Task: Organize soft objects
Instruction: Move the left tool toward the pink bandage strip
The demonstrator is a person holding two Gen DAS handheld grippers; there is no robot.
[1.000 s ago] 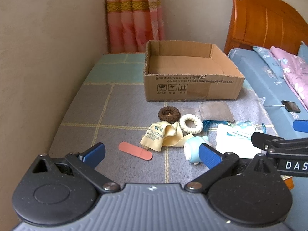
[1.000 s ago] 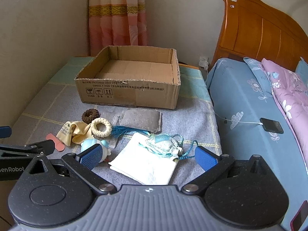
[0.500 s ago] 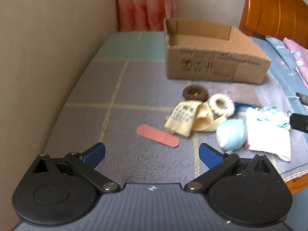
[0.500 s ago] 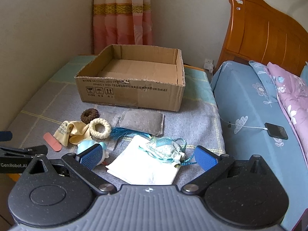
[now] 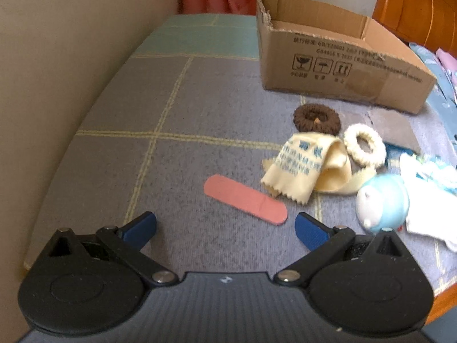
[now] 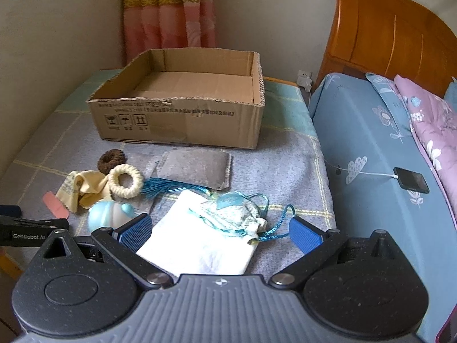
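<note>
An open cardboard box (image 6: 182, 120) stands empty on the grey blanket; it also shows in the left wrist view (image 5: 342, 71). In front of it lie a brown scrunchie (image 5: 317, 117), a cream ring (image 5: 364, 144), a yellow cloth (image 5: 302, 168), a pink strip (image 5: 245, 198), a light blue round toy (image 5: 382, 203), a grey pouch (image 6: 197, 165), a white cloth (image 6: 200, 240) and a teal-corded sachet (image 6: 237, 211). My left gripper (image 5: 225, 228) is open, just short of the pink strip. My right gripper (image 6: 220, 230) is open above the white cloth.
A wall (image 5: 71, 57) runs along the left side. A bed with a blue sheet (image 6: 371, 148), a phone on a cable (image 6: 411, 178) and a wooden headboard (image 6: 394, 28) is on the right. A curtain (image 6: 168, 11) hangs behind the box.
My left gripper has swung left and come down closer to the pink strip. My right gripper has risen slightly and shifted back a little. Both stay open.
</note>
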